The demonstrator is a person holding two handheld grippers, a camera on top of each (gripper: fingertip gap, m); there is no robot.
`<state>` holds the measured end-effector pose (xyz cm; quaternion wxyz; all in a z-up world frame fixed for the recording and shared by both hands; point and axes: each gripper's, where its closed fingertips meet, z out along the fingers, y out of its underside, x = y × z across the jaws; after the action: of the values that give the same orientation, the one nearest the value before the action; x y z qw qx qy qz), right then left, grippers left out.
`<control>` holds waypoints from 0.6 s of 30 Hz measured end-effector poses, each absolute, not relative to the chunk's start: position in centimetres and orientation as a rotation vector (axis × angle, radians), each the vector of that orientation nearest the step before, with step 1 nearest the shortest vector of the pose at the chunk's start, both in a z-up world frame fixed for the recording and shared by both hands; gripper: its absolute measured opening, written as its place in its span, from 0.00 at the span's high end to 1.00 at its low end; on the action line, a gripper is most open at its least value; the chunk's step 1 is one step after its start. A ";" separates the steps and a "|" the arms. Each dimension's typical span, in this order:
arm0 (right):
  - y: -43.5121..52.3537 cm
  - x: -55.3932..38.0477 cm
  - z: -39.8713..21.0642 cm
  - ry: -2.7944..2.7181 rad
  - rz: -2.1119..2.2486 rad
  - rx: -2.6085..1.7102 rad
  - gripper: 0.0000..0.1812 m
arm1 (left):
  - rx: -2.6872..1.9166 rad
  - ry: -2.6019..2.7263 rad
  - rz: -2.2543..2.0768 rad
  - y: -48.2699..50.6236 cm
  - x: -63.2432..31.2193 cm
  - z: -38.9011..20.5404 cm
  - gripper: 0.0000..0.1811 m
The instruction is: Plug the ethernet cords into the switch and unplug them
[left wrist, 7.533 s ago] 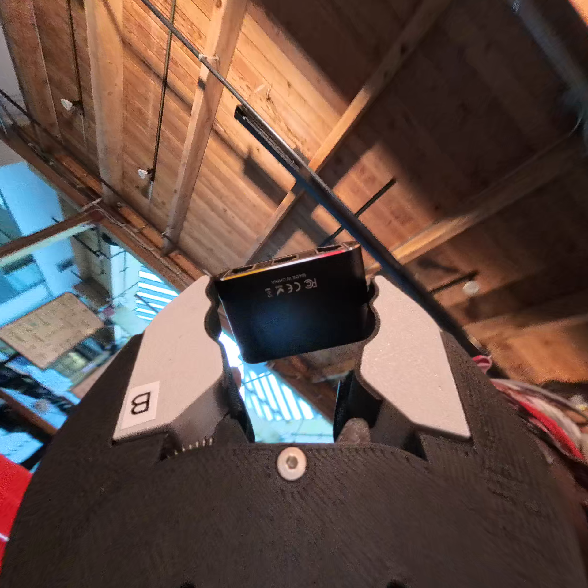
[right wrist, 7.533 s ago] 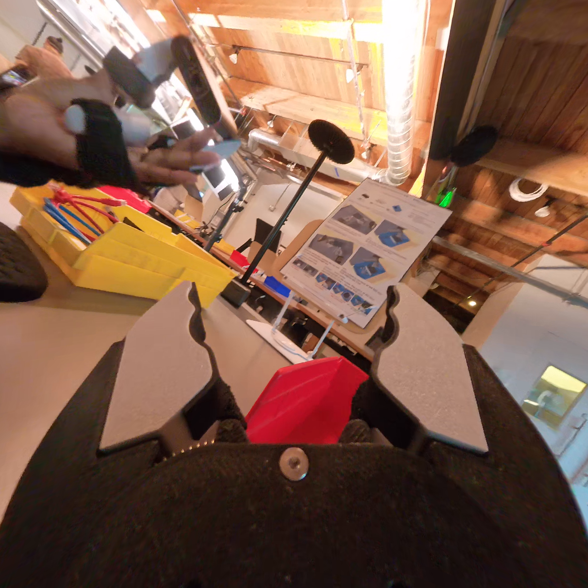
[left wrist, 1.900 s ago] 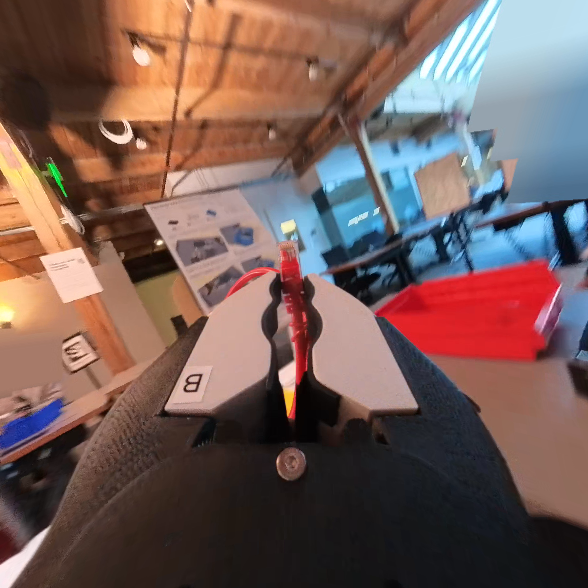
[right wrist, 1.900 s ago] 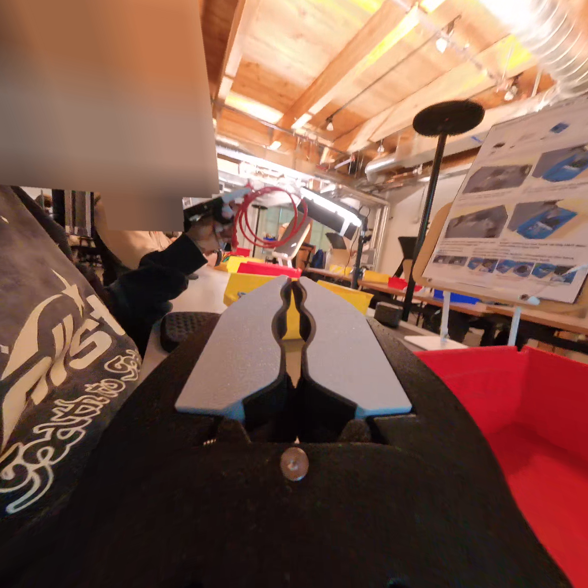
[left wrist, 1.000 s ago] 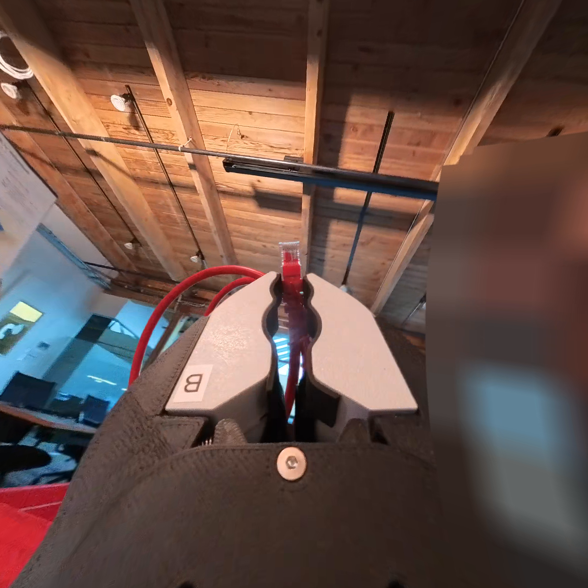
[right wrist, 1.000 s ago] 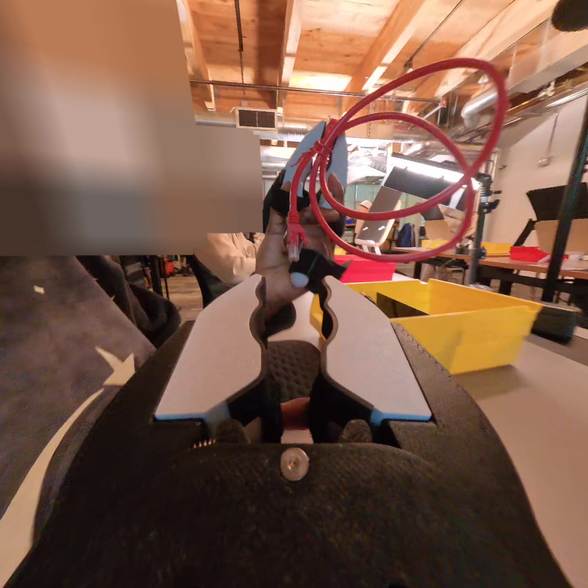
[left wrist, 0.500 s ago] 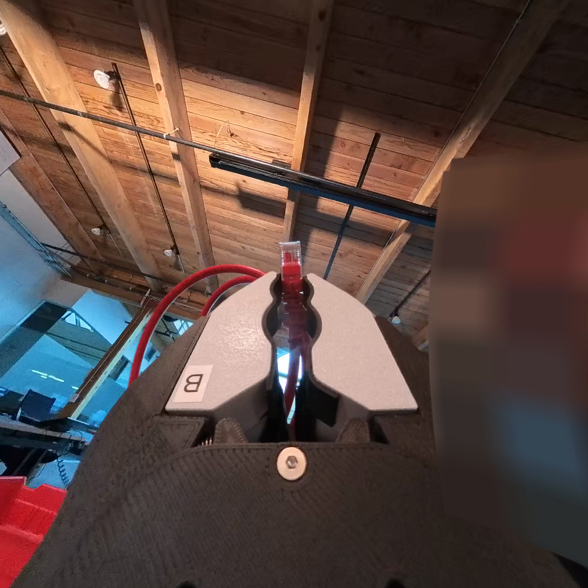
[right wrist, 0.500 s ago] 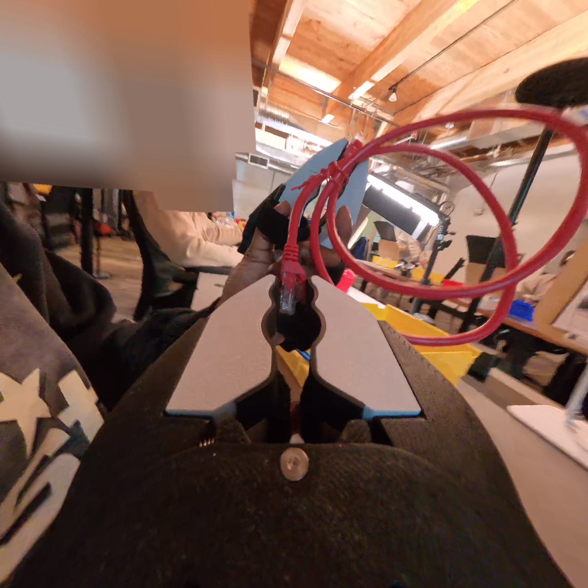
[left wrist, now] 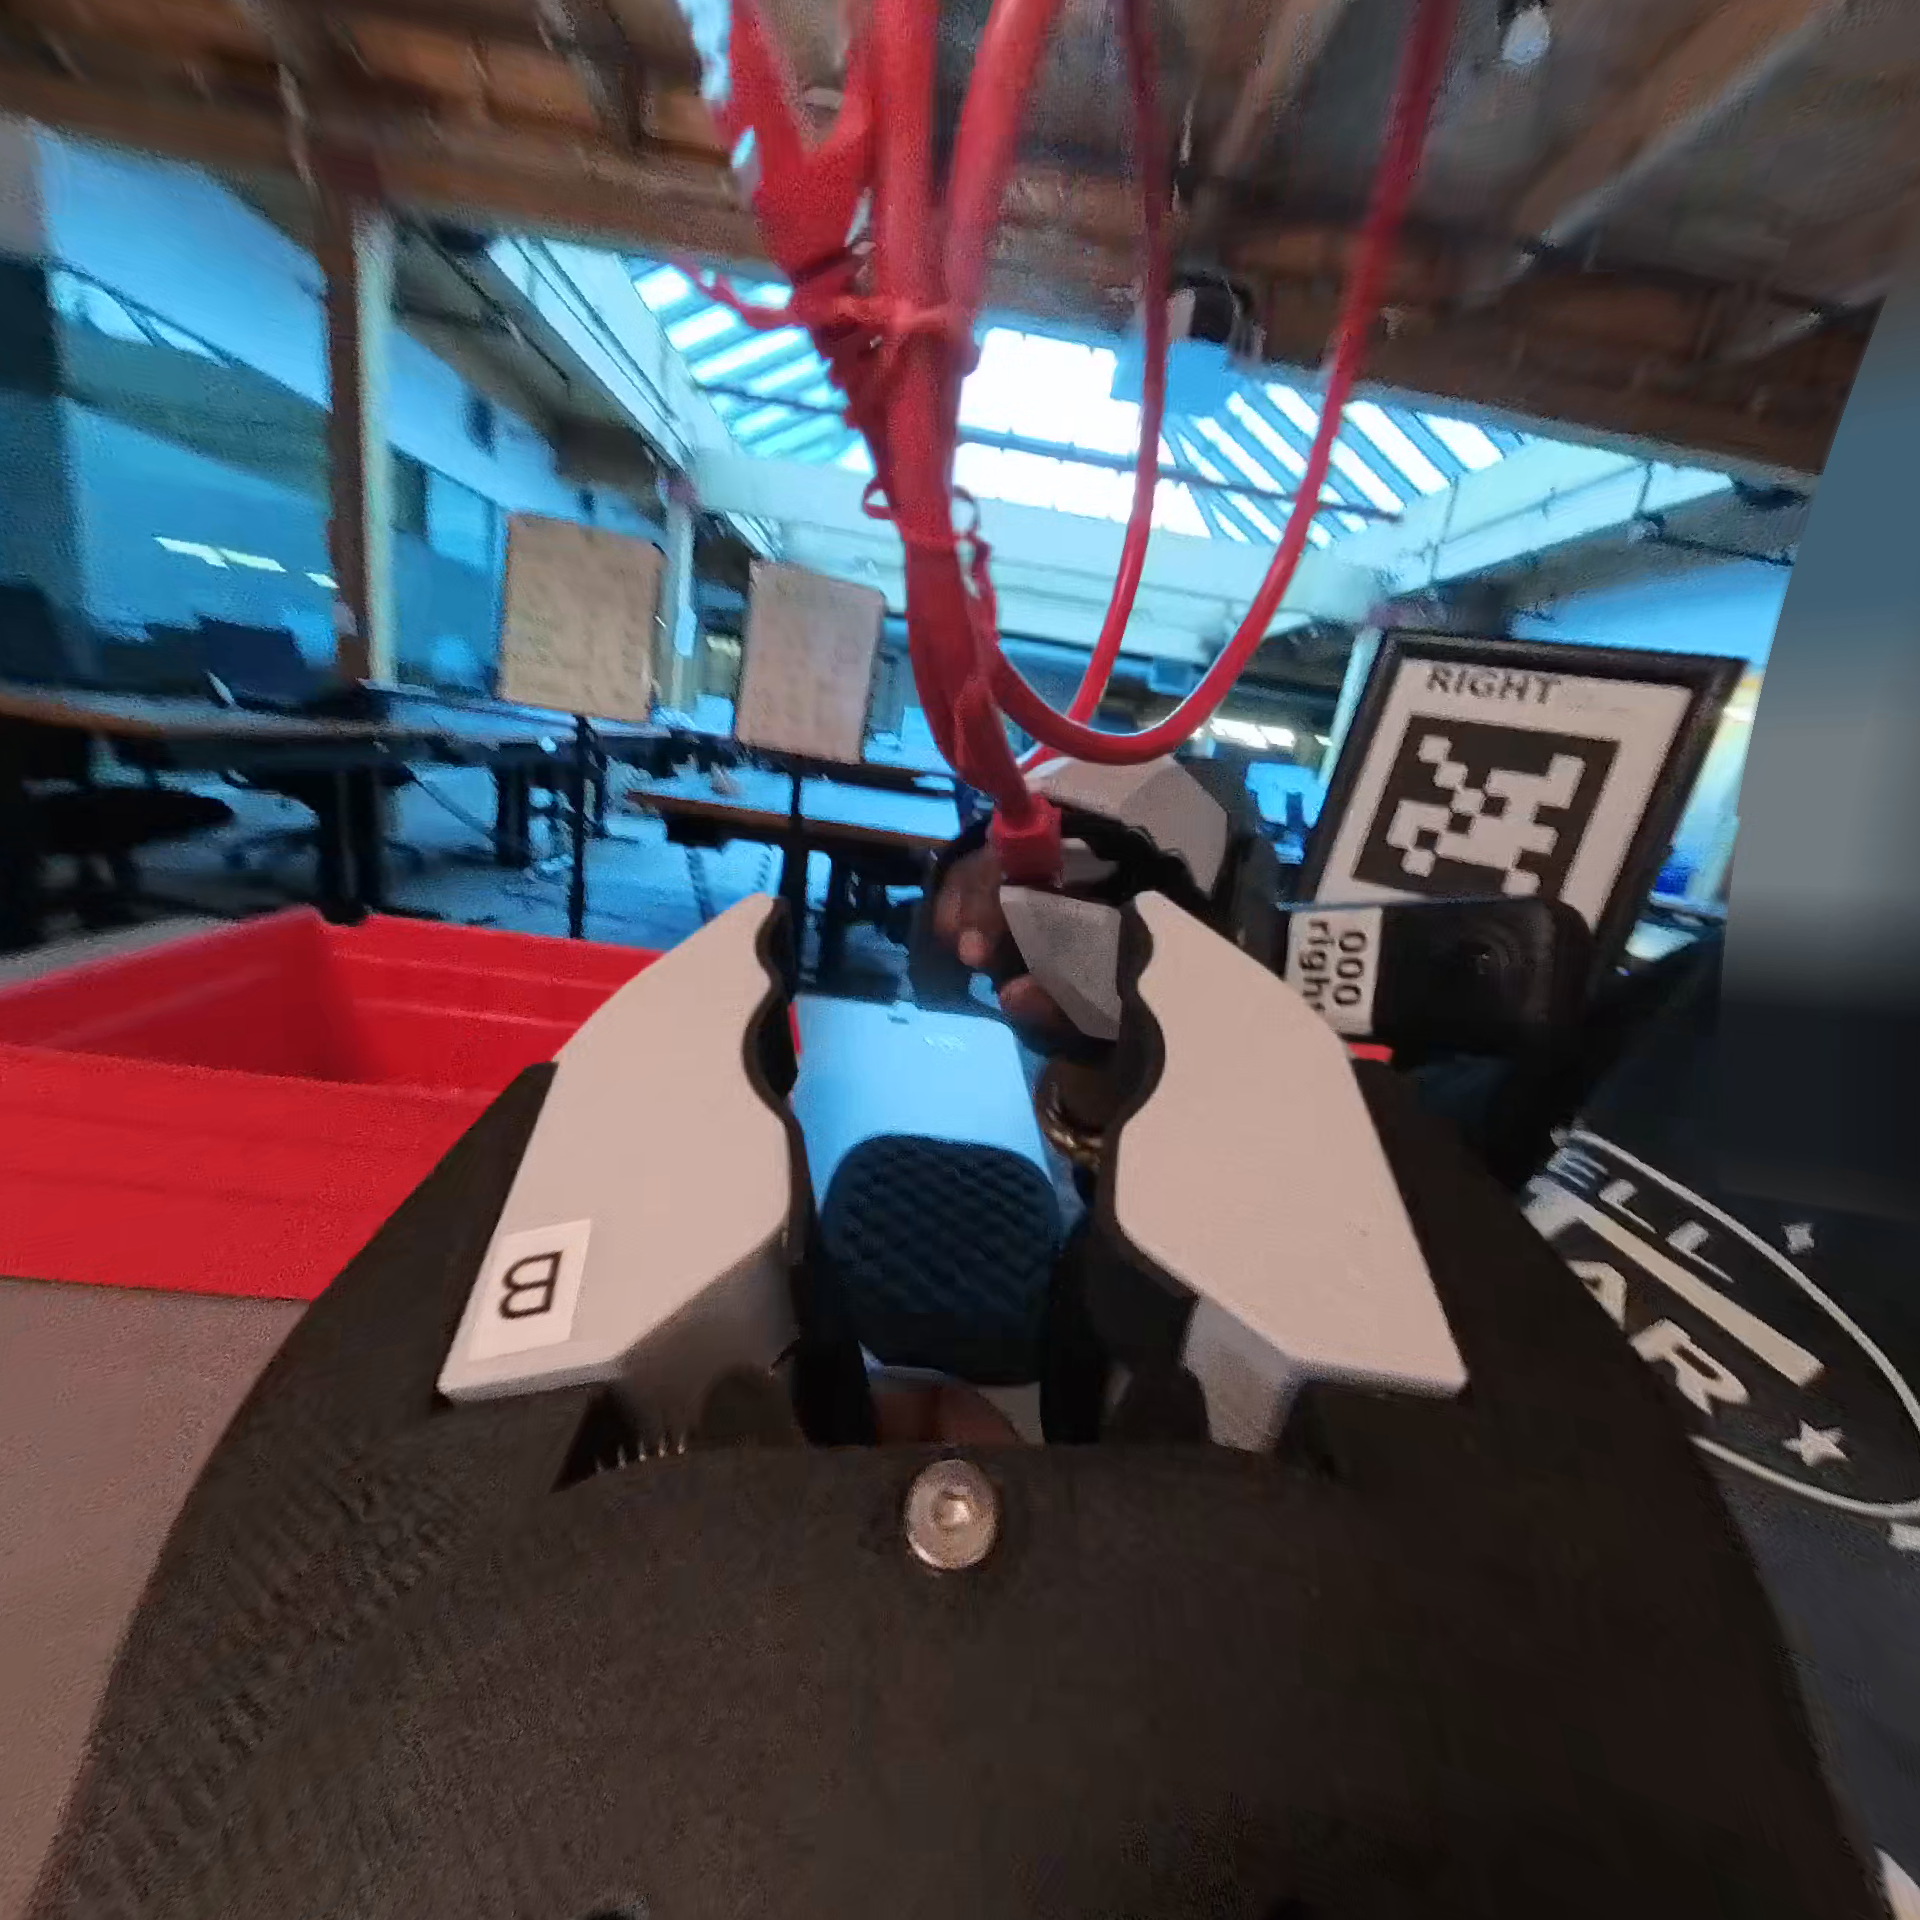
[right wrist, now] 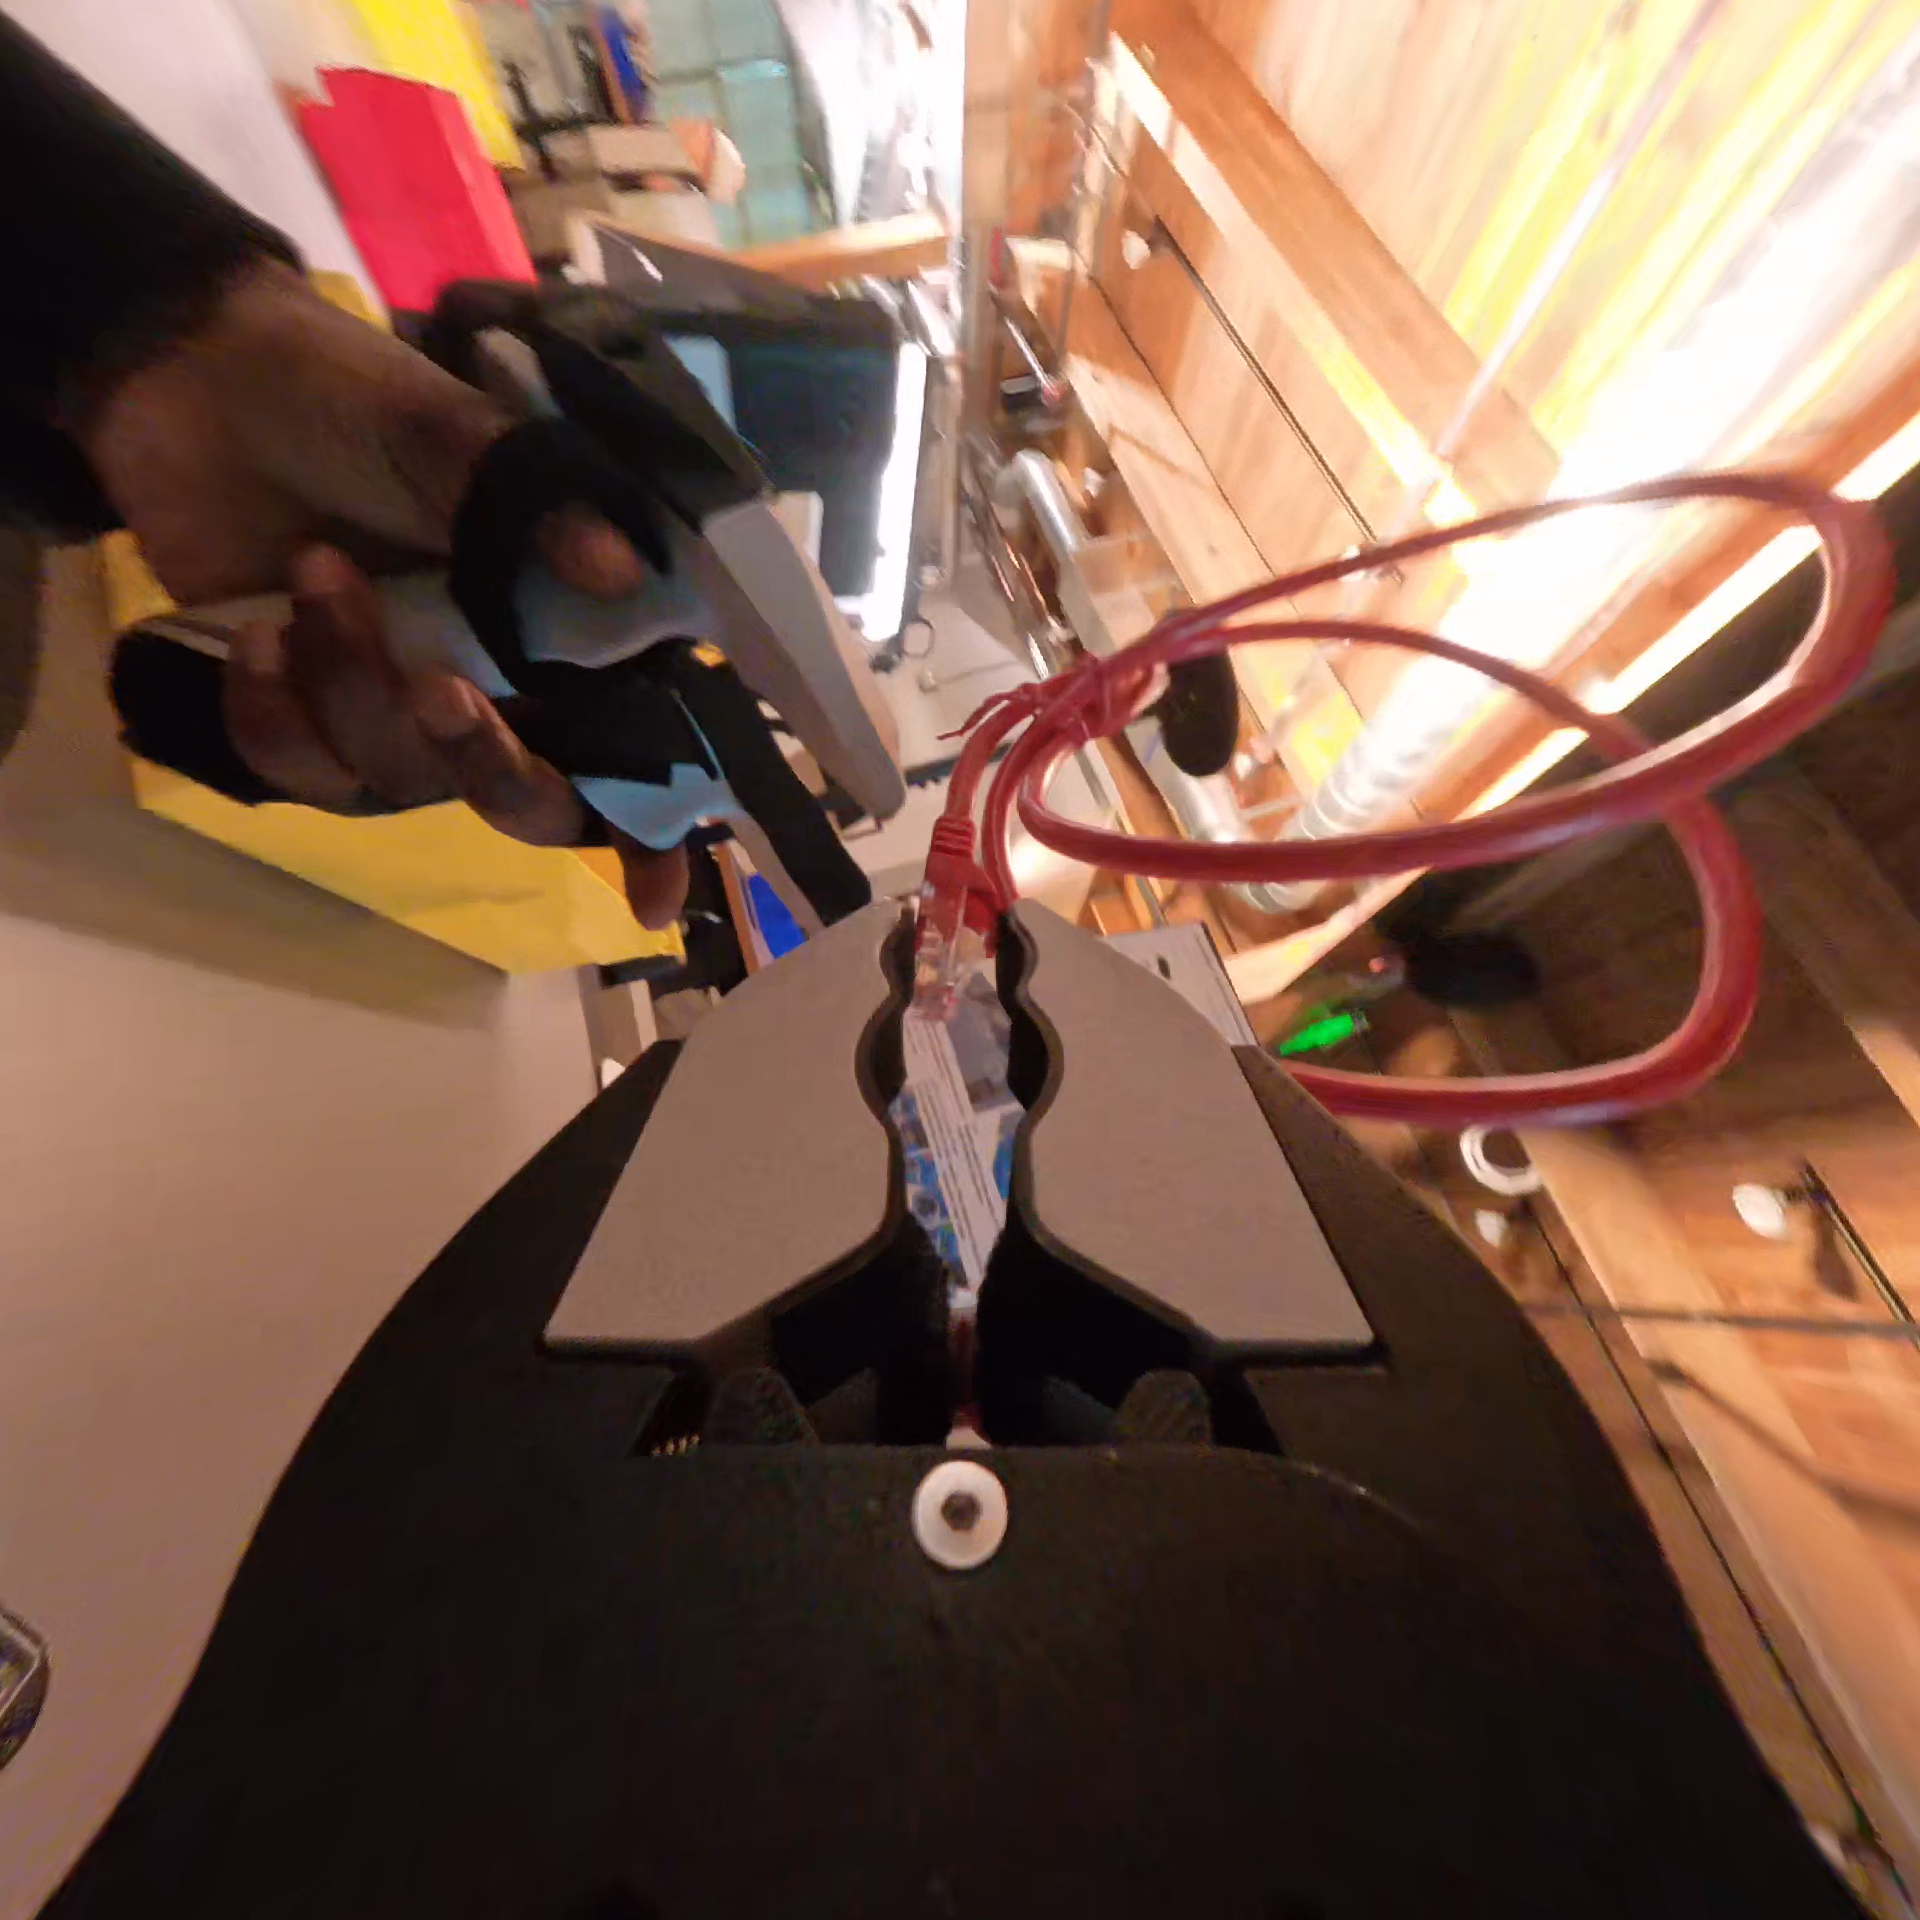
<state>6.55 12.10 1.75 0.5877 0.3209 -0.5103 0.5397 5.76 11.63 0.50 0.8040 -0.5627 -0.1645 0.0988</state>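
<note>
Down low, a pale table. On it to the left, a big red bin, open on top. In the right wrist view, a yellow bin on the same table, behind a hand in a dark sleeve.

Next, the left gripper, held by that hand. Fingers spread wide apart, pinching nothing. Between them, lower down, a grey-blue piece with a black bumpy pad; hard to tell if it touches the fingers.

Then the right gripper, up off the table. Fingers pressed nearly together, pinching the end of the red cord right at the tips. Seen from the left wrist view too, just past the left fingers, with a black-and-white checkered card on it.

Red cord up in the air, not on the table and not in a bin. Curled in two big loops out to the right, tied in one spot with a thin red twist.

Smallest, the clear plug on the end of the cord, sitting between the right fingertips and pointing back toward the camera.
</note>
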 end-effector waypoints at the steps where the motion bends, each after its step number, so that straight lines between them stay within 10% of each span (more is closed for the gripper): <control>1: 12.0 6.9 1.4 -1.189 1.255 0.782 0.93 | -1.232 -0.345 0.186 12.2 6.0 0.1 0.68; 18: 11.6 6.5 -0.6 -1.331 1.105 0.861 0.92 | -1.299 -0.261 0.267 13.2 6.5 -0.9 0.93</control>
<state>6.49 11.63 -0.57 0.5686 0.3666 -0.5667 0.4703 6.54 13.22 -0.95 0.7801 -0.6013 -0.1207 0.1235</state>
